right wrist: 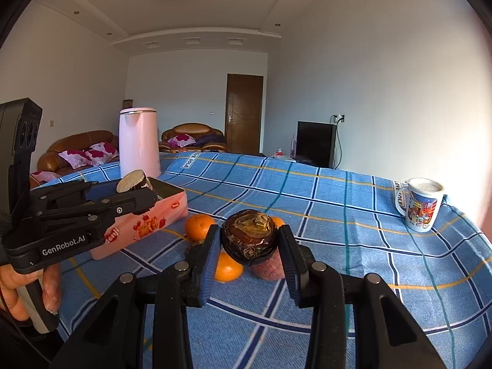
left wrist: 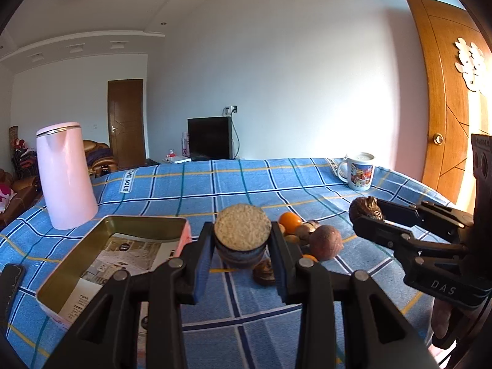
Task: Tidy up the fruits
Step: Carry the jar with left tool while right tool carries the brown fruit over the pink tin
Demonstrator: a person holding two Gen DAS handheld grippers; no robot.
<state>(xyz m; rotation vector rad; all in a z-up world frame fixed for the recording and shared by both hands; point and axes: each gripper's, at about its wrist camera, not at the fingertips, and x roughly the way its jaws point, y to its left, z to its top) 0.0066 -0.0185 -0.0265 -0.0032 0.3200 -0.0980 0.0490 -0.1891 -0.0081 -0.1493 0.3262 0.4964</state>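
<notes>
Dark water chestnut [right wrist: 249, 237] between right tongs [right wrist: 249, 255], off table.

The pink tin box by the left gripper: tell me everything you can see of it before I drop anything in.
The pink tin box is a shallow rectangular tin lying flat and open on the blue plaid tablecloth, no lid in view. Its inside walls look like gold metal; printed paper lines the floor. Its pink outer side carries red strawberry graphics and lettering. It holds no fruit. It sits in front of the pink kettle, left of the fruit pile. The left gripper holds a cut piece beside it, not touching as far as visible.
</notes>
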